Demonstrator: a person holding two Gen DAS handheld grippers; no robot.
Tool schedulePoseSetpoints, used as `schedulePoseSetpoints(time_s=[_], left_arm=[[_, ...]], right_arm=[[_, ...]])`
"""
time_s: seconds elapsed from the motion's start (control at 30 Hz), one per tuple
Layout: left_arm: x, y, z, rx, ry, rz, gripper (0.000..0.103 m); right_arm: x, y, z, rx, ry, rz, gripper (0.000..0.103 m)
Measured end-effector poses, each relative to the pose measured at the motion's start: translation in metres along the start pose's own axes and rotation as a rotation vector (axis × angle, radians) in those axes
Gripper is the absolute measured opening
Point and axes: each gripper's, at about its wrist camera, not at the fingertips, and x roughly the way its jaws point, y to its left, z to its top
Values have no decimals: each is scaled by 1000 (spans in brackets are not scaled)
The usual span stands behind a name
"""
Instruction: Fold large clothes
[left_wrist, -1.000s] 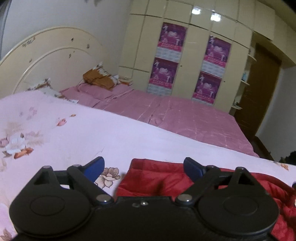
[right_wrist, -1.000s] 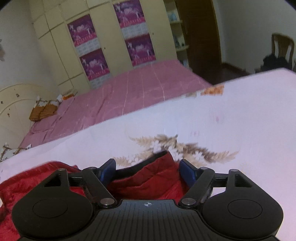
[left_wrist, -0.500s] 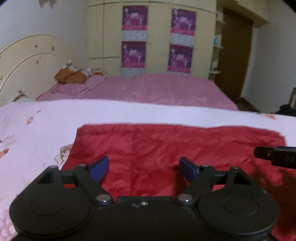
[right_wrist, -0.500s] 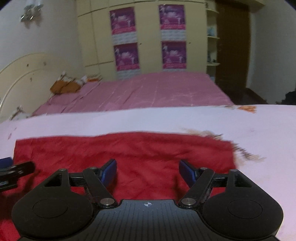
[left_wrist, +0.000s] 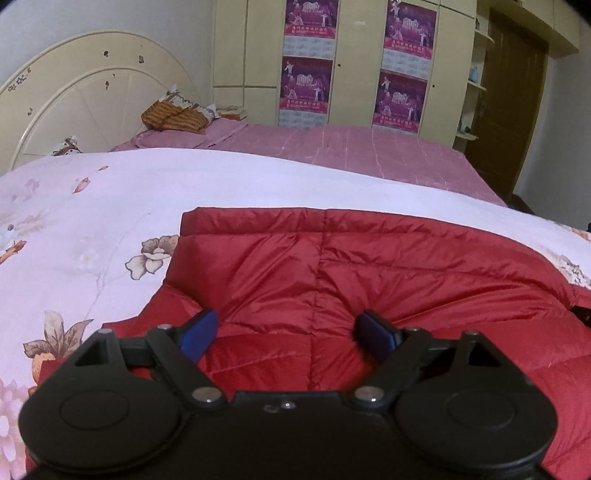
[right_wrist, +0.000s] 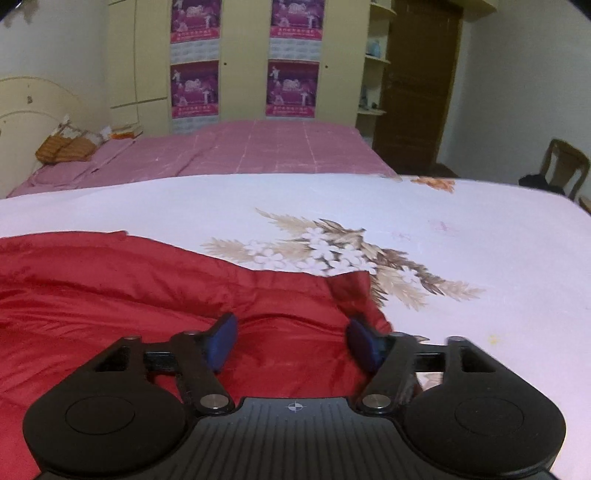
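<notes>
A red quilted jacket (left_wrist: 369, 266) lies spread on a white floral quilt (left_wrist: 92, 221), its folded top edge straight and its left corner squared. My left gripper (left_wrist: 288, 317) hovers low over the jacket's left half. Its jaws are opening, with only flat fabric beneath the blue pads (left_wrist: 199, 332). In the right wrist view the jacket (right_wrist: 110, 295) ends in a rumpled corner flap. My right gripper (right_wrist: 291, 325) straddles a raised fold near that corner. Its pads (right_wrist: 364, 343) stand wide and I see no pinch on the cloth.
Beyond the floral quilt (right_wrist: 443, 258) lies a second bed with a pink cover (left_wrist: 351, 155) and an orange bundle (left_wrist: 173, 118) by the cream headboard (left_wrist: 92, 99). A postered wardrobe (right_wrist: 243, 66), a brown door (right_wrist: 417, 74) and a wooden chair (right_wrist: 565, 166) line the far side.
Both grippers have sunk toward the jacket, which now fills more of each view. A second ago the red fabric was bunched up at the fingers; now it lies spread out.
</notes>
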Motion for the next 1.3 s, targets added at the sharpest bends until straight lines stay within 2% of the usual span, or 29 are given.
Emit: schedulePoseSetpoints(time_s=[0.1, 0.23, 0.4, 0.57, 0.7, 0.77, 0.83, 0.9, 1.1, 1.2, 1.27, 1.3], left_arm=[[-5, -2, 3, 21, 17, 11, 84], [-22, 0, 6, 28, 1, 17, 85], [-55, -4, 7, 40, -34, -32, 86], [-78, -13, -8, 69, -17, -69, 87], [-90, -12, -34, 110, -21, -51, 88], [-90, -7, -49, 147, -25, -5, 89], [-83, 4, -56, 129, -18, 20, 89], [-77, 12, -57, 93, -3, 21, 89], [-69, 13, -56, 88, 24, 18, 90], [-72, 16, -48, 74, 52, 22, 88], [-85, 20, -44, 62, 43, 31, 83], [-94, 22, -44, 50, 33, 27, 85]], right_arm=[[-13, 3, 6, -3, 10, 6, 71], [-53, 3, 6, 3, -37, 72, 71], [-92, 26, -1, -38, -76, 147, 71], [-113, 50, -23, -82, -57, 193, 70], [-120, 54, -44, -118, -45, 185, 71], [-121, 51, -56, -156, -48, 151, 71], [-115, 43, -67, -187, -47, 94, 71], [-104, 29, -74, -189, -41, 50, 71], [-84, 10, -78, -125, -26, 36, 71], [-89, 9, -68, -95, 10, 38, 71], [-106, 4, -63, -58, -3, 59, 71], [-116, 3, -62, -55, -21, 72, 71]])
